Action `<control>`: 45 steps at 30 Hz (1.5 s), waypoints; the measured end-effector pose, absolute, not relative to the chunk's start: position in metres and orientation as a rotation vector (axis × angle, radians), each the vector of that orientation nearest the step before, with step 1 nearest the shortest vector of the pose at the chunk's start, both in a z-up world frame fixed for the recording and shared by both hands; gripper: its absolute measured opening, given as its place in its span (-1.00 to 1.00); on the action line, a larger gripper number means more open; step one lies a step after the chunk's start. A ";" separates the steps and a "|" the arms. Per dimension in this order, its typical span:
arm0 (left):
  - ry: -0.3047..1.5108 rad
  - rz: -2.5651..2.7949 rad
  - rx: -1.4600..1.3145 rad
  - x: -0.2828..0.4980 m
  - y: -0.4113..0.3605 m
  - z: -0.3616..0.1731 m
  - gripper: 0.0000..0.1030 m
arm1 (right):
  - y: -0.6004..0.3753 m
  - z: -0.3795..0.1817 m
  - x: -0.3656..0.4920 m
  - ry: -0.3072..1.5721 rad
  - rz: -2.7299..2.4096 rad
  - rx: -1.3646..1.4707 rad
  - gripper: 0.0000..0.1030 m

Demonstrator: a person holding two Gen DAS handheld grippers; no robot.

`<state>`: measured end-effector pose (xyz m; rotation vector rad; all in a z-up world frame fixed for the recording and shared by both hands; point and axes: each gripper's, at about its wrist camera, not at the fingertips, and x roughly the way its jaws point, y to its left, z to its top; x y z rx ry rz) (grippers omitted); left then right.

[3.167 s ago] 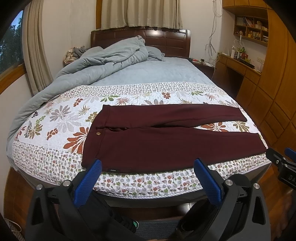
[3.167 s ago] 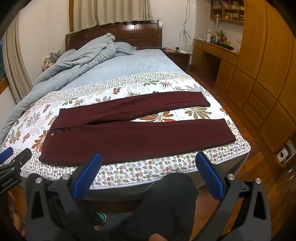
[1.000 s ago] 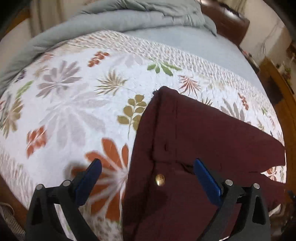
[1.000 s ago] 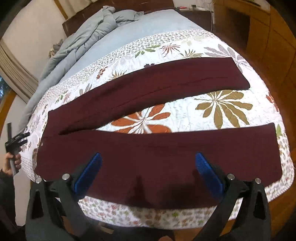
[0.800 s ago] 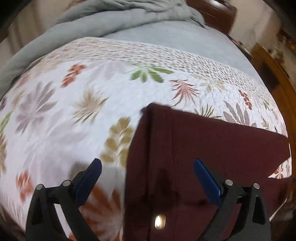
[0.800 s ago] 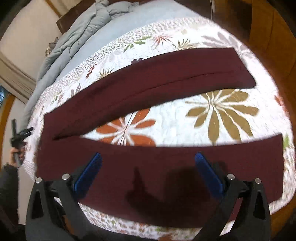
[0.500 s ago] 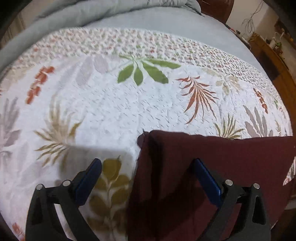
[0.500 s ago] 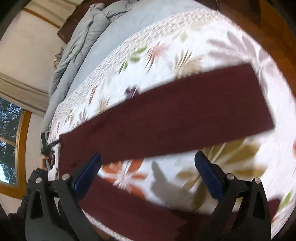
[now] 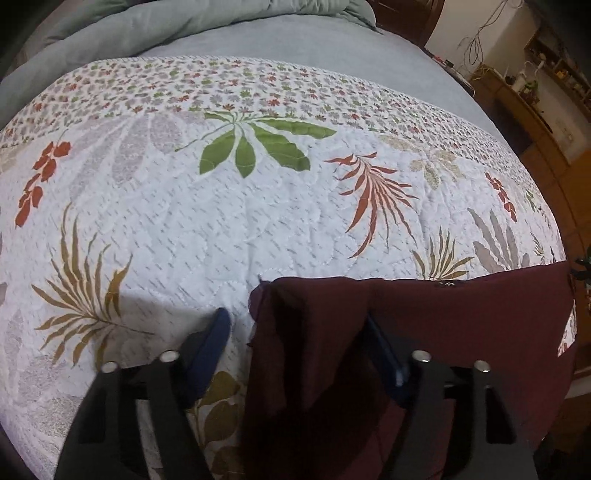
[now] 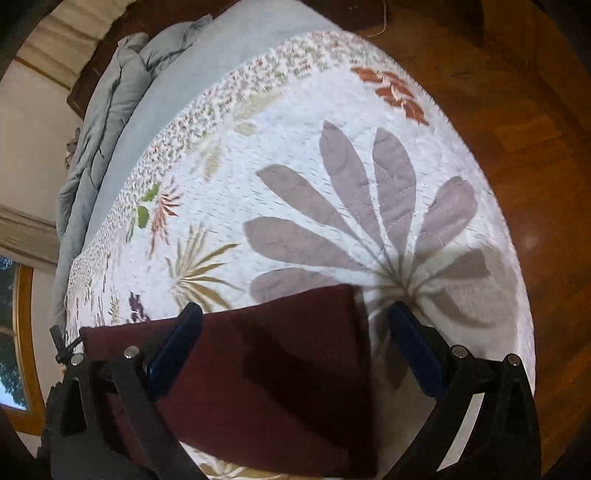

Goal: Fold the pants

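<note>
The dark maroon pants (image 9: pixel 461 317) lie flat on the floral quilt (image 9: pixel 258 206). In the left wrist view my left gripper (image 9: pixel 295 332) is open, with its blue fingers (image 9: pixel 210 339) either side of the far top corner of the waistband, low over the cloth. In the right wrist view my right gripper (image 10: pixel 291 328) is open, its fingers (image 10: pixel 410 339) straddling the hem end of the far pant leg (image 10: pixel 280 362), close above it. Neither grips the fabric.
A grey-blue duvet (image 9: pixel 147 26) is bunched at the head of the bed. The quilt (image 10: pixel 369 184) ends at the bed's right edge, with wooden floor (image 10: pixel 517 110) beyond. A desk with cables (image 9: pixel 517 85) stands at the right. A window (image 10: pixel 11 332) is at the left.
Both grippers have moved forward and down over the bed. The left one has gone from the button area to the far waistband corner. The right one has gone from the near leg to the far leg's hem.
</note>
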<state>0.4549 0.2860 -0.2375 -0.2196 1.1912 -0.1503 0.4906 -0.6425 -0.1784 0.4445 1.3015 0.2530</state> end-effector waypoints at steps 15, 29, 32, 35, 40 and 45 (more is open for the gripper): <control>1.178 -0.091 -0.293 0.454 0.268 -0.226 -0.66 | -0.634 -0.155 0.488 1.283 0.375 0.366 -0.48; 0.840 -0.159 -0.428 0.348 0.267 -0.104 -0.72 | -0.649 -0.038 0.351 1.030 0.325 0.277 -0.51; 0.781 -0.200 -0.447 0.301 0.262 -0.084 -0.72 | -0.656 -0.037 0.301 1.005 0.287 0.262 -0.49; 0.775 -0.208 -0.476 0.245 0.260 -0.087 -0.71 | -0.657 -0.048 0.252 0.987 0.249 0.256 -0.46; 0.859 -0.190 -0.490 0.174 0.259 -0.128 -0.71 | -0.649 -0.083 0.179 0.968 0.161 0.250 -0.26; 1.058 -0.063 -0.474 0.141 0.265 -0.176 0.26 | -0.653 -0.109 0.123 1.000 0.059 0.389 0.16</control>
